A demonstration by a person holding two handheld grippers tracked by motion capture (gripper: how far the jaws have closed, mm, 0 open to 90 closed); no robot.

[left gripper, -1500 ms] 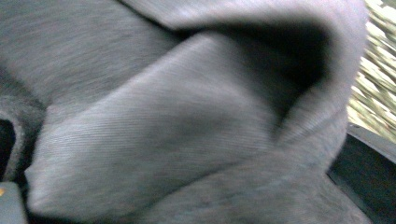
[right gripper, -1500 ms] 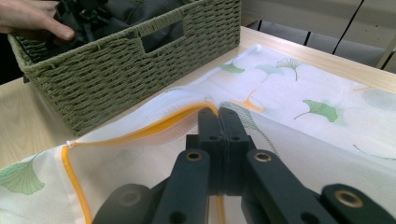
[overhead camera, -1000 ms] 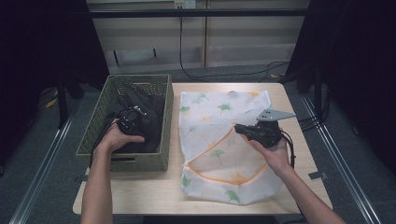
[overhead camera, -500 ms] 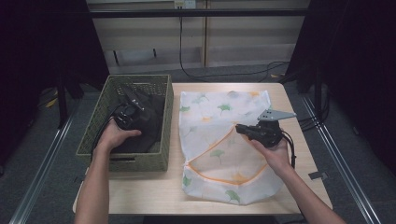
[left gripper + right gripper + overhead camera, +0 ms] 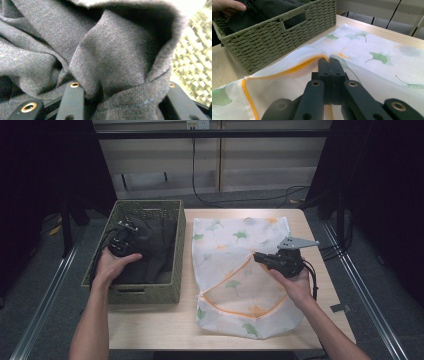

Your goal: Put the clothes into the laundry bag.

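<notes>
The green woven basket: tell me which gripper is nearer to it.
Left. The left gripper is inside the green woven basket, closed on the dark grey garment there. The right gripper is off to the side, over the table, pinching the orange-trimmed edge of the leaf-print mesh bag.

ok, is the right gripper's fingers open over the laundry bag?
No, the right gripper has its fingers shut on the orange-edged opening of the laundry bag.
</notes>
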